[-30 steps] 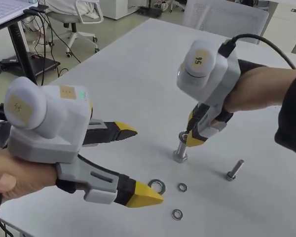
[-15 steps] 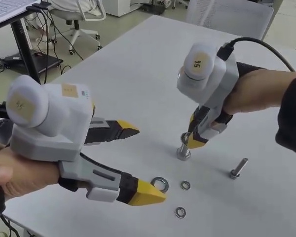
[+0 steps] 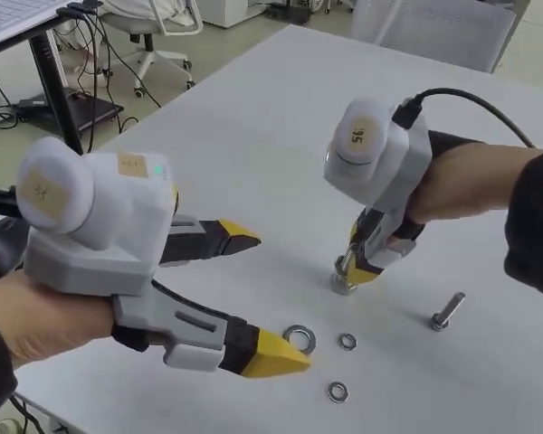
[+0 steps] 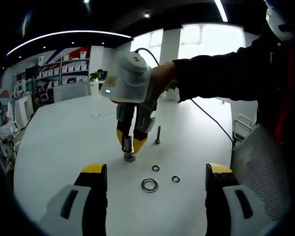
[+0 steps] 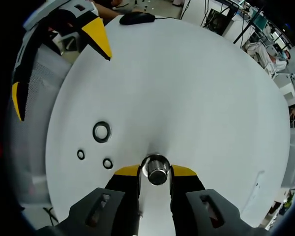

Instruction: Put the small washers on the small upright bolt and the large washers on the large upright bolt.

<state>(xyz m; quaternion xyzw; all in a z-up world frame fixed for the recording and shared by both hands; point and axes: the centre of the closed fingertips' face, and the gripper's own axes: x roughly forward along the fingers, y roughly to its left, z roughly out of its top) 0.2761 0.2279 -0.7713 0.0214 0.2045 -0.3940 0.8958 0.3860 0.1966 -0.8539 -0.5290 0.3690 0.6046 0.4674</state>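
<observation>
White tabletop (image 3: 253, 117) lies under both tongs: my left gripper (image 3: 276, 300) hovers level with jaws wide apart, while my right gripper (image 3: 351, 271) points steeply down, clamped on the upright large bolt (image 5: 157, 169). Near my left tip lie the large washer (image 3: 299, 339) and two small washers (image 3: 347, 342).

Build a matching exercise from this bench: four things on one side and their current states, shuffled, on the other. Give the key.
Things
1. large bolt
2. small bolt
3. large washer
4. left gripper

States
A. open, holding nothing
B. lying flat on the table, just past a yellow jaw tip
C. upright between the jaws of the right gripper
D. standing alone, away from both grippers

Pairs: 1-C, 2-D, 3-B, 4-A.
</observation>
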